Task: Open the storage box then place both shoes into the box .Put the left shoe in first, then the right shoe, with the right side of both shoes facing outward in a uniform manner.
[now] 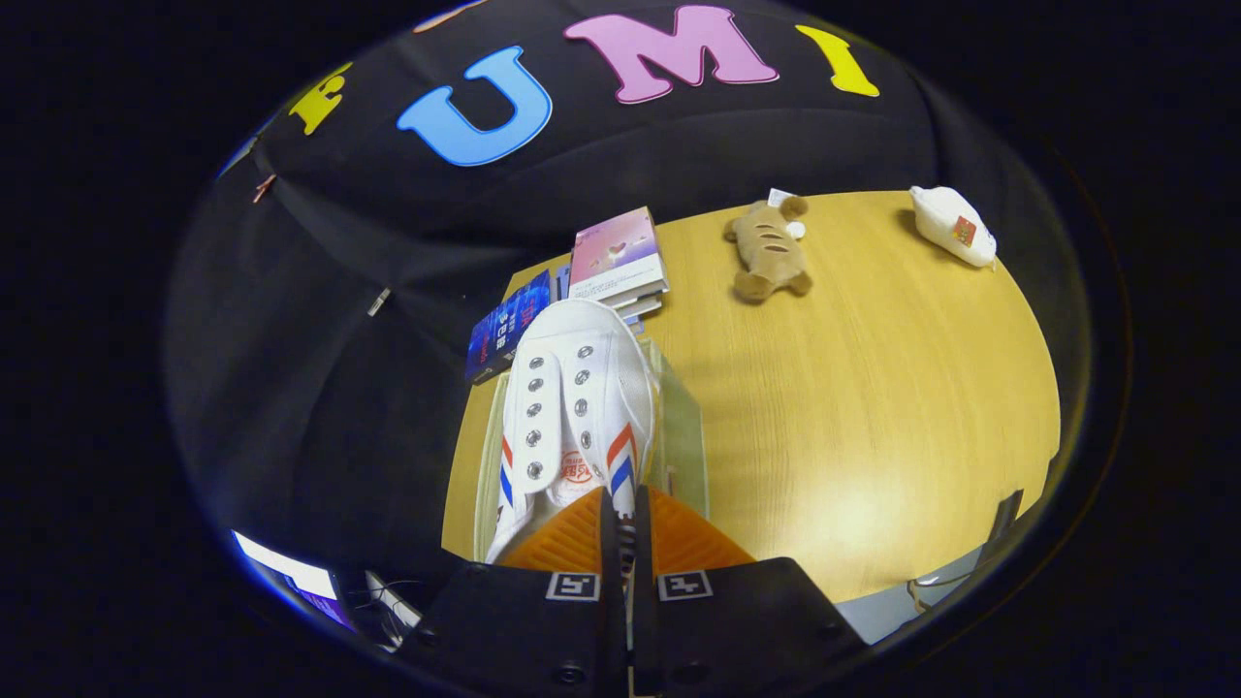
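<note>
While the gripper (625,528) looks forward along its two fingers, they stand nearly pressed together, pinching the heel collar of a white shoe (577,407) between them (a thin strip of the shoe's edge shows in the narrow gap). This shoe carries red and blue stripes on both sides, metal eyelets with no laces, and a red mark on its tongue; its toe points away from the fingers. It hangs over a clear storage box (679,436), whose pale walls show on either side of the shoe, on the near corner of a wooden table (873,407). Just beyond the toe lies a stack of books (616,262), with a dark blue book (504,334) beside it. Further across the table rest a brown plush toy (766,252) and a white plush toy (955,228), well apart from the box.
</note>
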Tool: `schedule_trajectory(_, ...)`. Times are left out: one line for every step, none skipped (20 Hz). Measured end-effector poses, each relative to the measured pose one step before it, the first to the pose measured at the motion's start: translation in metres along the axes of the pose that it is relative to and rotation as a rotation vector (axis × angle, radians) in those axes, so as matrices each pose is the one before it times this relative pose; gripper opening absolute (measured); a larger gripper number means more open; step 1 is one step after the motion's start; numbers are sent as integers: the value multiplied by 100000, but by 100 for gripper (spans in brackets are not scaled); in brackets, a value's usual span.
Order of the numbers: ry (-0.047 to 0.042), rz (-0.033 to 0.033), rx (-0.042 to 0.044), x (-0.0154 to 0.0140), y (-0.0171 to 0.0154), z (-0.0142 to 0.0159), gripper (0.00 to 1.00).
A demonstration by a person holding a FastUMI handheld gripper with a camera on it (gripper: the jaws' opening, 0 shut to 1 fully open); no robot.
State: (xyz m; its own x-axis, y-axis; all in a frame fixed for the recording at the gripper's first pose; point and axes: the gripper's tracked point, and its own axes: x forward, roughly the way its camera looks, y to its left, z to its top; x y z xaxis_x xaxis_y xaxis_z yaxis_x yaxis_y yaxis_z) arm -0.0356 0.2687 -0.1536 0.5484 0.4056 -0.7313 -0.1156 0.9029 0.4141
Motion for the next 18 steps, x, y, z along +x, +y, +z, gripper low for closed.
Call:
schedule_trajectory(1180,-992,-777,759,247,-474,7)
schedule_trajectory(797,-1373,-440,719,194,-351,7)
schedule_trajectory(507,-1818,-289,826,-114,-223,7)
schedule_trajectory(276,-2075,-110,747,-495,505,7)
schedule_trajectory(666,-2165,-136,715,-224,-203,7)
schedule_trajectory(818,-1742,-232,516,-103,-235,7)
schedule_trajectory(649,-936,-274,431,73,-211,7)
schedule_trajectory(-732,-444,-420,299,128,81,7)
schedule_trajectory(-196,-334,-133,182,73,32,7)
schedule_trajectory(19,-631,-665,238,25,-283,9)
schedule_trajectory(505,-702,-874,155,-162,-239,9)
schedule_trajectory(551,-614,-517,90,-81,-286,9)
schedule_trajectory(16,-246,-357,-117,8,-140,9)
schedule_trajectory(-348,1202,139,-92,377,-61,9)
schedule_trajectory(229,2180,314,-200,604,-104,17)
schedule_trajectory(473,1942,82,-288,523,-171,26)
schedule_trajectory(-2295,2192,1130,-390,620,448,33)
schedule_trajectory(-2595,1989,1344,-370,571,601,33)
